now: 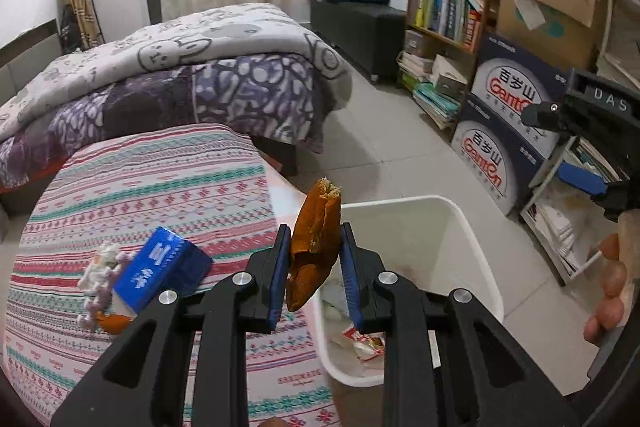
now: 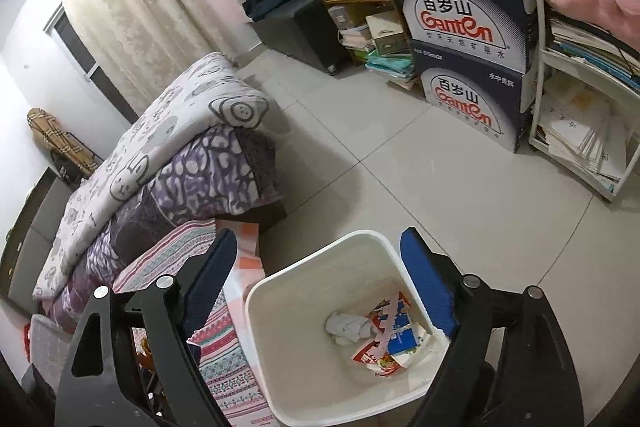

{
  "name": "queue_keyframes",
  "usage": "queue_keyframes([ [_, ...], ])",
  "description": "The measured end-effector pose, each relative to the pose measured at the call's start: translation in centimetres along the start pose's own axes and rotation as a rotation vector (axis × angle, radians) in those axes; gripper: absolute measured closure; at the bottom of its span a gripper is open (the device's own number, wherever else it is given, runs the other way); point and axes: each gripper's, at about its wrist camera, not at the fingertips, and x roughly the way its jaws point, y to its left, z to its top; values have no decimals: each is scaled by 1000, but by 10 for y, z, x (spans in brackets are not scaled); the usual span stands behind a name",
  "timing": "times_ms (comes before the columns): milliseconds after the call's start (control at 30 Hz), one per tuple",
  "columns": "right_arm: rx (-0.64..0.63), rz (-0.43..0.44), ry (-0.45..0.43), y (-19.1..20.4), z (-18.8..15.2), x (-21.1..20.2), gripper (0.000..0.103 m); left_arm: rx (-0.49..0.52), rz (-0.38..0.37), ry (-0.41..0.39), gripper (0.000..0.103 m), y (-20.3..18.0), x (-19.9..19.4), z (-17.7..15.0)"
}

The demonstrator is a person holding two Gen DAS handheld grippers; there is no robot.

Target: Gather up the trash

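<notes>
At the near edge of the patterned surface (image 1: 132, 187), the left claw (image 1: 314, 255) clenches an orange peel (image 1: 314, 247); the right claw (image 2: 320, 267) gapes, released, above the white plastic bin (image 2: 304, 379).

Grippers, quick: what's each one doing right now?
Left gripper: closed on the orange peel.
Right gripper: open, empty, over the white bin.

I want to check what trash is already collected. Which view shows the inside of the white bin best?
The right wrist view: it looks straight down into the white bin, showing wrappers and a crumpled tissue. The left wrist view shows only part of the inside behind the fingers.
</notes>
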Motion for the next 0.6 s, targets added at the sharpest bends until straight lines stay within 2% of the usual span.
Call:
queue_keyframes([
  [167,-9,-27,-18,-4,0,-3,18,27,-51,17,77,-13,8,-1],
  [200,-12,-30,-19,-5,0,-3,17,34,-55,17,73,-15,9,-1],
  [233,-16,-34,-19,-5,0,-3,14,39,-57,18,55,-17,10,-1],
  [267,-18,-36,-18,-5,1,-3,13,35,-72,15,42,-18,10,-1],
  [400,-35,-39,-20,-2,-1,-3,8,43,-76,10,41,-21,9,0],
  [600,-103,-79,-86,15,-5,-13,7,29,-49,16,38,-11,7,1],
])
